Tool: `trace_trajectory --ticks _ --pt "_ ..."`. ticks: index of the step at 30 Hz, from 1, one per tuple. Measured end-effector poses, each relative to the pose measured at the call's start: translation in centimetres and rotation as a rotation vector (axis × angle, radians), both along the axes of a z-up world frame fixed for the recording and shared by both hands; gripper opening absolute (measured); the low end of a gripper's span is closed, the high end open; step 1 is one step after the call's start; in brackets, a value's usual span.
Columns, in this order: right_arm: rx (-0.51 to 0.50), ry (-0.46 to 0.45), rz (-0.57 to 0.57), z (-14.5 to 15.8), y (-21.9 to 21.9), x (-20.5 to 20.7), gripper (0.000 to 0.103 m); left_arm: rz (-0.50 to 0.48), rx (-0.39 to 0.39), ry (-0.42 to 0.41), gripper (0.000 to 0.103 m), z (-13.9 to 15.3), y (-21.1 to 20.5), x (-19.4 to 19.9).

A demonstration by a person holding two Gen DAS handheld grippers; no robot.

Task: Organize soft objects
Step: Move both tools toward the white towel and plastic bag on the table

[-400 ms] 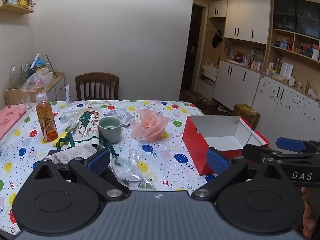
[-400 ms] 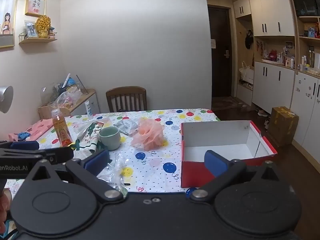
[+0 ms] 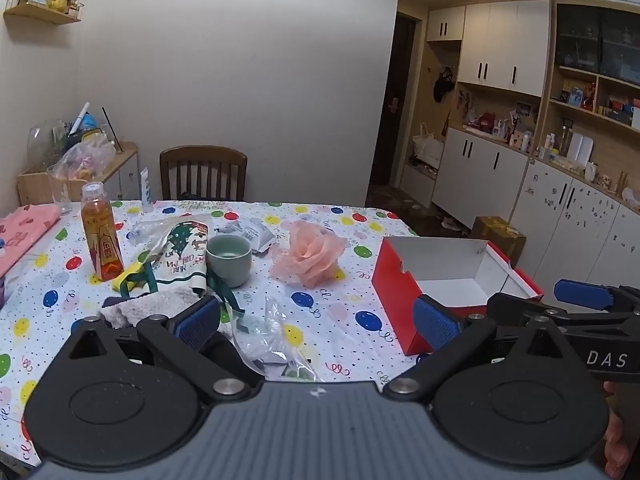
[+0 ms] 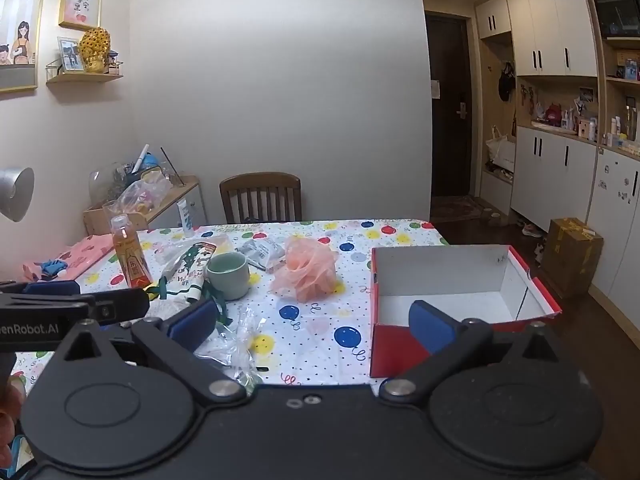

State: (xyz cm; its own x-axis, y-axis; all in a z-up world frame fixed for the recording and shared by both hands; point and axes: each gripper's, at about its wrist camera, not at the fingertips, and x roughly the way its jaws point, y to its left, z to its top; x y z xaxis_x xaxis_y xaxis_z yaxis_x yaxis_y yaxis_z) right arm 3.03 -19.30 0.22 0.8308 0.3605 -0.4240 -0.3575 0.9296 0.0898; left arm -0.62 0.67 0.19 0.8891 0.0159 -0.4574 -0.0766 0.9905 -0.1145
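A pink mesh bath pouf (image 3: 310,254) (image 4: 306,274) lies mid-table on the balloon-print cloth. An open red box with a white inside (image 3: 448,276) (image 4: 460,292) stands at the table's right edge, empty. A fluffy white cloth (image 3: 154,306) lies at the near left, by a printed Christmas gift bag (image 3: 182,256) (image 4: 192,262). My left gripper (image 3: 316,322) is open and empty above the near table edge. My right gripper (image 4: 312,322) is open and empty, to the right of the left one, in front of the box.
A green cup (image 3: 229,260) (image 4: 228,275), an orange drink bottle (image 3: 101,238) (image 4: 130,256), crumpled clear plastic (image 3: 272,332) and a grey packet (image 4: 260,251) lie on the table. Pink folded fabric (image 3: 24,232) is at far left. A wooden chair (image 3: 202,174) stands behind.
Both grippers have shifted only slightly; the view is nearly the same. Nothing was grasped or moved.
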Motion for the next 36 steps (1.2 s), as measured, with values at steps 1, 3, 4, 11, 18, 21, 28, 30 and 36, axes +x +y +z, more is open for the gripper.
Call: trace_trajectory --ticks 1,3,4,11,18,21,28,30,36 --pt "-0.001 -0.004 0.002 0.0 -0.1 0.2 0.103 0.004 0.009 -0.001 0.103 0.1 -0.1 0.0" --pt "-0.008 -0.013 0.022 0.4 -0.7 0.3 0.103 0.012 0.03 -0.01 0.103 0.2 -0.2 -0.2" --pt "-0.009 -0.016 0.023 0.5 -0.7 0.4 0.103 0.014 0.032 -0.013 0.103 0.3 -0.2 -0.2" --pt "-0.001 -0.025 0.033 0.5 -0.9 0.7 0.103 0.013 0.012 -0.01 0.103 0.0 -0.1 -0.3" --pt "0.001 -0.03 0.044 0.6 -0.5 0.6 0.103 0.027 0.003 -0.014 0.103 0.1 0.4 -0.3" --pt "-0.001 -0.033 0.051 0.6 -0.4 0.6 0.103 0.029 -0.014 -0.012 0.103 0.0 0.8 -0.3" --pt "0.007 -0.042 0.057 0.6 -0.1 0.6 0.103 0.05 0.009 -0.028 0.103 0.3 0.8 -0.6" --pt "0.008 -0.043 0.06 0.7 -0.1 0.7 0.103 0.054 0.005 -0.03 0.103 0.3 0.9 -0.6" --pt "0.009 -0.045 0.067 0.6 0.1 0.8 0.103 0.066 0.005 -0.036 0.103 0.3 1.0 -0.7"
